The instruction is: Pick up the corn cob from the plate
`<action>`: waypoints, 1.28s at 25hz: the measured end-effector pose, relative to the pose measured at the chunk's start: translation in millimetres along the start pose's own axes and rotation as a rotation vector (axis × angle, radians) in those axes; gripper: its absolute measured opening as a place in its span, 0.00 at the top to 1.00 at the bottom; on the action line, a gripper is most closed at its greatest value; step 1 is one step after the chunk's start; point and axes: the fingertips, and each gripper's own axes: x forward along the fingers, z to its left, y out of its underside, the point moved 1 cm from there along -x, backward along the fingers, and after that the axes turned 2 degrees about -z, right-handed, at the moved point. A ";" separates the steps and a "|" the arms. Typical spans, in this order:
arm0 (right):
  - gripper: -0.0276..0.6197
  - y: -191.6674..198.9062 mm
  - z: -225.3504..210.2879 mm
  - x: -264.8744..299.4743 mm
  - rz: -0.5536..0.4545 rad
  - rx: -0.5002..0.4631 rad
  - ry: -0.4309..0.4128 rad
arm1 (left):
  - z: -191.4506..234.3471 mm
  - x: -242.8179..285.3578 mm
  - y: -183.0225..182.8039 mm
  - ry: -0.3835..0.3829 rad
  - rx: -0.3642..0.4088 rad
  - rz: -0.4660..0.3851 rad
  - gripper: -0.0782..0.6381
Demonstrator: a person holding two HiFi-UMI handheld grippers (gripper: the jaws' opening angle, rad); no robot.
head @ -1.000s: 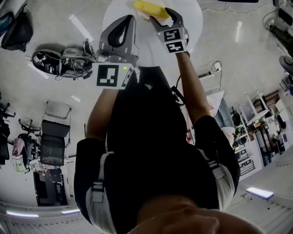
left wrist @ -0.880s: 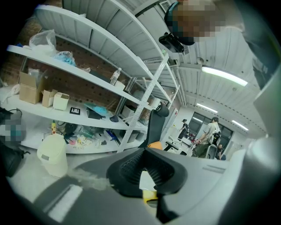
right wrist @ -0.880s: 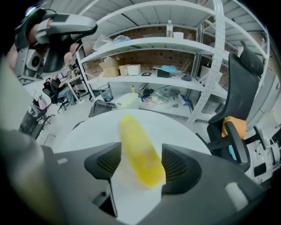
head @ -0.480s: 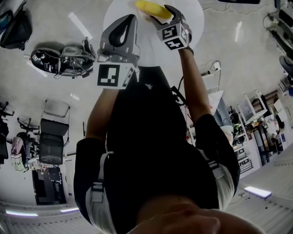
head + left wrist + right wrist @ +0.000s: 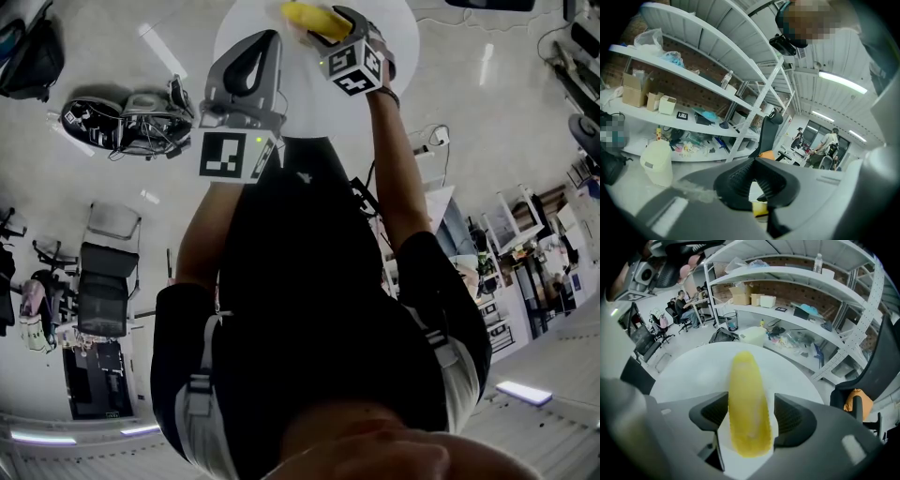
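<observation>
Although my right claw (image 5: 751, 412) is set over the corn cob (image 5: 745, 380), the pick-up itself is not yet done. Its jaws have just been opening and now stand wide, one on each side of the cob. The cob runs lengthways between them and reaches out past their tips. I see a thin gap beside each pad, so nothing is pressed and I have hold of nothing. The cob lies flat on the round white surface (image 5: 689, 371) beneath the claw, and I cannot tell a plate's rim apart from the table top there. By my judgement the approach is finished, and what is left is to close on the cob and lift it clear. My left claw (image 5: 754, 164) hangs to the left of the right one and nearer my body, its jaws together at the tips with nothing between them, taking no part. Counting: one corn cob, one round white surface, two claws.
</observation>
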 end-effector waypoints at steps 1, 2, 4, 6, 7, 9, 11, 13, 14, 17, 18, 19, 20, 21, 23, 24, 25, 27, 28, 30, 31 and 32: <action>0.47 0.1 0.8 1.2 0.001 -0.003 -0.005 | 0.0 -0.2 0.9 0.001 0.000 0.004 0.89; 0.47 0.4 1.7 2.5 0.003 -0.006 -0.009 | 0.2 -0.3 1.6 0.001 -0.002 0.006 0.89; 0.47 1.8 4.2 5.9 0.011 -0.015 -0.019 | 1.1 -0.4 1.9 -0.001 -0.012 0.002 0.89; 0.47 3.7 6.9 9.5 0.023 -0.030 -0.027 | 3.1 -1.0 2.2 -0.005 -0.015 0.001 0.89; 0.47 4.6 7.8 10.8 0.026 -0.035 -0.031 | 4.0 -1.4 2.6 -0.006 -0.013 0.002 0.89; 0.48 5.0 8.6 11.5 0.022 -0.036 -0.037 | 5.7 -2.0 2.8 -0.012 -0.017 0.002 0.89; 0.48 4.5 9.4 11.6 0.011 -0.034 -0.049 | 7.0 -3.0 3.0 -0.013 -0.018 0.001 0.89; 0.52 3.8 11.6 11.9 -0.002 -0.025 -0.072 | 7.4 -3.7 2.9 -0.012 -0.012 -0.003 0.89; 0.55 3.6 13.0 12.5 -0.011 -0.019 -0.082 | 7.7 -4.0 3.2 -0.014 -0.012 -0.004 0.89; 0.55 4.1 14.5 13.5 -0.028 -0.012 -0.088 | 7.9 -5.4 5.5 -0.017 -0.018 -0.005 0.89; 0.55 4.5 14.1 13.3 -0.029 -0.011 -0.088 | 7.3 -6.0 6.5 -0.015 -0.017 -0.003 0.89; 0.55 4.5 13.7 13.1 -0.030 -0.011 -0.087 | 6.9 -6.5 7.5 -0.014 -0.018 -0.001 0.89; 0.55 4.2 13.2 13.3 -0.033 -0.012 -0.087 | 6.7 -6.8 8.2 -0.016 -0.020 0.000 0.89; 0.55 3.9 12.9 13.6 -0.035 -0.012 -0.087 | 6.8 -7.0 8.2 -0.018 -0.022 -0.003 0.89; 0.55 4.0 13.1 13.5 -0.038 -0.008 -0.087 | 6.2 -7.9 7.4 -0.022 -0.020 -0.010 0.89; 0.55 4.3 13.4 13.1 -0.040 -0.004 -0.085 | 5.5 -8.9 7.3 -0.022 -0.020 -0.011 0.89; 0.55 4.2 13.6 12.6 -0.043 0.002 -0.081 | 4.7 -10.0 7.6 -0.021 -0.019 -0.012 0.89; 0.55 3.4 13.1 11.7 -0.052 0.017 -0.072 | 3.1 -11.5 8.1 -0.019 -0.015 -0.010 0.89; 0.55 2.9 12.5 11.4 -0.057 0.027 -0.068 | 2.3 -11.8 7.8 -0.020 -0.017 -0.008 0.89; 0.55 2.8 11.2 10.9 -0.061 0.047 -0.063 | 1.2 -12.1 6.7 -0.025 -0.024 -0.009 0.89; 0.55 3.1 10.9 10.9 -0.059 0.055 -0.060 | 0.8 -12.7 6.6 -0.025 -0.023 -0.011 0.89; 0.55 3.3 10.7 11.2 -0.057 0.060 -0.057 | 0.9 -13.7 6.9 -0.025 -0.020 -0.013 0.89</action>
